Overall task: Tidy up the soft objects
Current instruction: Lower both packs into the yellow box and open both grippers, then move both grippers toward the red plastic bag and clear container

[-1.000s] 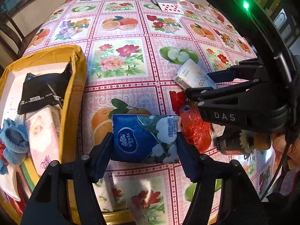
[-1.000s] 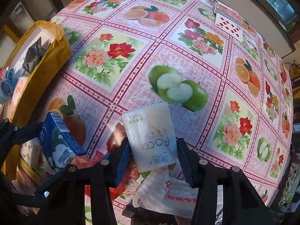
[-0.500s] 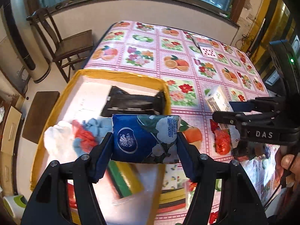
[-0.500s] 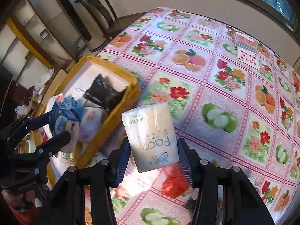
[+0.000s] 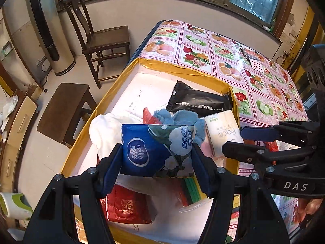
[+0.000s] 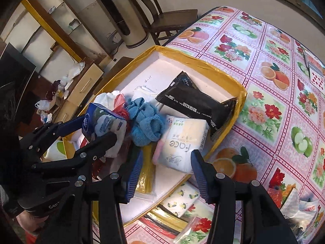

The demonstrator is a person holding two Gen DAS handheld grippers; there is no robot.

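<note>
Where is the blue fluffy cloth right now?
The blue cloth lies inside the yellow box, left of the white Face tissue pack and beside the black packet in the right wrist view.

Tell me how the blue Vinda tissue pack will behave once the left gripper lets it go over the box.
The blue Vinda tissue pack, clamped in the left gripper, looks soft and light, so it should drop gently. Its glossy wrap may slide off the blue cloth heaped beneath it. Being flat-sided, it probably won't roll inside the yellow box.

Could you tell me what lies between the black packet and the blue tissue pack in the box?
A crumpled blue cloth, shown in both wrist views, between black packet and blue tissue pack.
</note>
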